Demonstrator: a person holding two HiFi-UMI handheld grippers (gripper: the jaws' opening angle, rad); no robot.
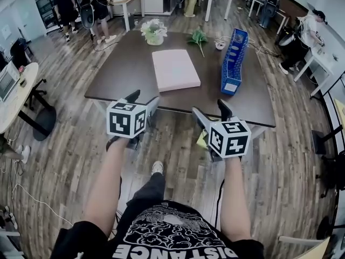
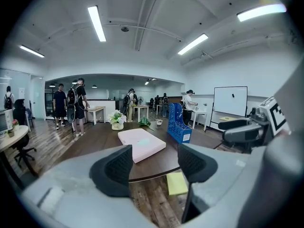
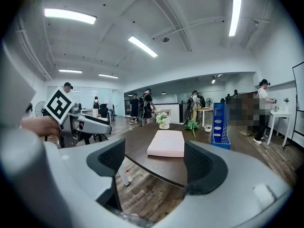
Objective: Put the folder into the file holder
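Wood-plank office floor all round the dark counter [image 1: 118, 80], with people standing at far desks, well apart from the work. Along the counter's far side, a potted flower bunch [image 1: 154, 32], a green leafy sprig [image 1: 198, 38] and a small white cup [image 1: 220, 45]. Lower than the counter's near edge, a yellow pad-like thing [image 1: 201, 140], seen just beside the right tool in the head view.

Both bare forearms stretched forward side by side, roughly level with each other, stopping short of the counter's near edge. Left tool [image 1: 143, 101] and right tool [image 1: 211, 114] aimed ahead and slightly down toward the counter, marker cubes turned up to the head camera. Both wide open, pads well apart, gripping nothing.

Pink folder [image 1: 175, 69] closed and flat near the counter's middle, well ahead of both tools and untouched, framed in the gap between the jaws in each gripper view. Blue file holder [image 1: 234, 61] upright on the counter to the folder's right, near it but apart, more on the right tool's side.
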